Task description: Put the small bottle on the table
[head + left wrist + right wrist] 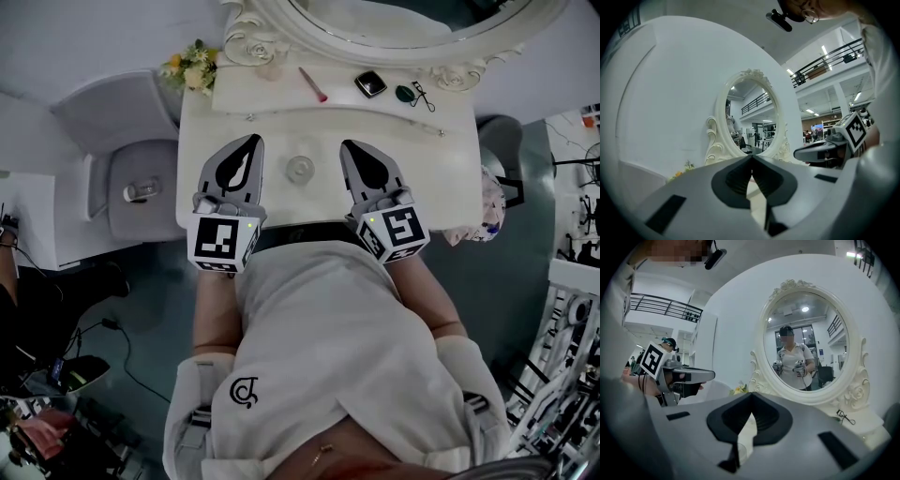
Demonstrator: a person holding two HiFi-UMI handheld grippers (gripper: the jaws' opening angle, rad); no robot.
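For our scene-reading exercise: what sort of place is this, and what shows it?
Probably a staged dressing-table corner inside a large hall: a white vanity table with an ornate oval mirror, a makeup compact on it, and a railed balcony beyond.

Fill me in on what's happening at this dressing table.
A person stands at a white dressing table with a gripper in each hand. The left gripper and the right gripper hover over the tabletop, jaws together, holding nothing. Between them a small clear item, apparently the small bottle, stands on the table, and neither gripper touches it. A few cosmetics lie at the back, under the mirror.
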